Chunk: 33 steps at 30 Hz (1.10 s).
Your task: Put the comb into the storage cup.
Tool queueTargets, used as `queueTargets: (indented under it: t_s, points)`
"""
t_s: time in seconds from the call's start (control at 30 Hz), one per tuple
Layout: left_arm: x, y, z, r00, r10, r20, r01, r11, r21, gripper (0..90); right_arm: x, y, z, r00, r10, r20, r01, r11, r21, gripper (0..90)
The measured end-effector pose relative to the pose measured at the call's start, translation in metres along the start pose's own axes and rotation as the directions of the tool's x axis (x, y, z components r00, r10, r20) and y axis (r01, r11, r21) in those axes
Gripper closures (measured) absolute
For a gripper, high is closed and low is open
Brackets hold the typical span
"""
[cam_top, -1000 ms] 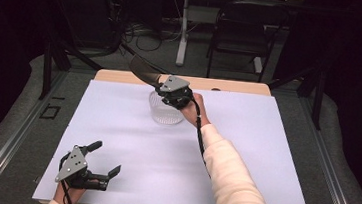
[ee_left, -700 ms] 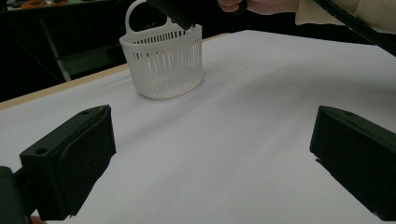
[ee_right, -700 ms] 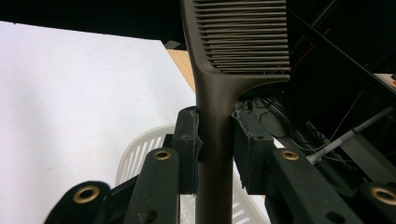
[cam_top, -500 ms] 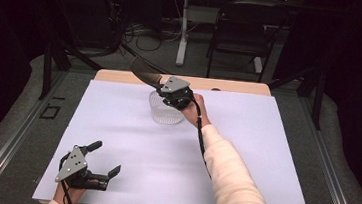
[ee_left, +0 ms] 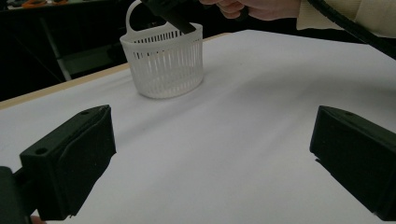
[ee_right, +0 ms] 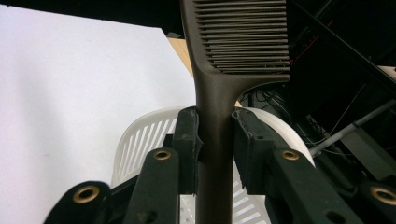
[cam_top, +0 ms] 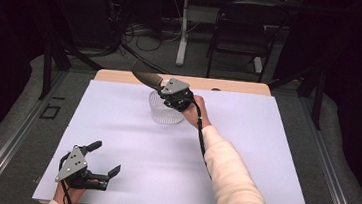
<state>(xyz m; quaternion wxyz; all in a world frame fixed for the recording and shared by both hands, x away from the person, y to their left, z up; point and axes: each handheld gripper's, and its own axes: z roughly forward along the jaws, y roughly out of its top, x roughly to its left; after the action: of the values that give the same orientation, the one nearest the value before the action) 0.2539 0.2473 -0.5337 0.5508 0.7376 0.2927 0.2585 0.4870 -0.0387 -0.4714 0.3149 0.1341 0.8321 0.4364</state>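
In the right gripper view the two black jaws are closed on the narrow handle of a dark brown plastic comb point(ee_right: 214, 135), pressing it from both sides just below where the handle widens into the toothed head; the right gripper point(ee_right: 214, 140) has it squarely, the handle running straight up between the pads. A comb like this should be light and stiff, with smooth plastic that could twist or slip under a loose grip, and its fine teeth are the part most likely to bend or catch — so the plain handle, where it is taken now, looks the sound place to hold it. Directly beneath the jaws sits a small white slotted plastic basket point(ee_right: 140, 140) with a loop handle, and in the high view the comb point(cam_top: 146, 76) slants up and away from the right gripper point(cam_top: 167, 91) above the basket point(cam_top: 165, 113), at the far middle of the white-covered table point(cam_top: 264, 155). The basket too should be light and easily nudged. Well apart, near the table's front left corner, the left gripper point(cam_top: 104, 170) rests low with its jaws spread wide — nothing lies between them, only bare white surface.
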Motion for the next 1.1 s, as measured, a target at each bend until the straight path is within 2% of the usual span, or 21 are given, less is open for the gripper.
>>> queueTargets:
  t_s: [0.4, 0.9, 1.1]
  points:
    - [0.0003, -0.0001, -0.0004, 1.0000, -0.001, 0.000, 0.001, 1.0000, -0.001, 0.2, 0.0004, -0.0026, 0.0038, 0.9999, 0.005, -0.013, -0.005, 1.000, 0.009, 72.3]
    - [0.0007, -0.0003, -0.0002, 1.0000, -0.003, -0.002, 0.003, 1.0000, 0.000, 0.2, -0.0013, -0.0083, 0.0069, 0.9992, 0.018, -0.035, -0.017, 0.999, 0.046, 72.2]
    - [0.0007, -0.0002, -0.0002, 1.0000, -0.003, 0.000, 0.003, 1.0000, -0.002, 0.2, -0.0005, -0.0095, 0.0083, 0.9990, 0.033, -0.030, -0.031, 0.998, 0.057, 72.0]
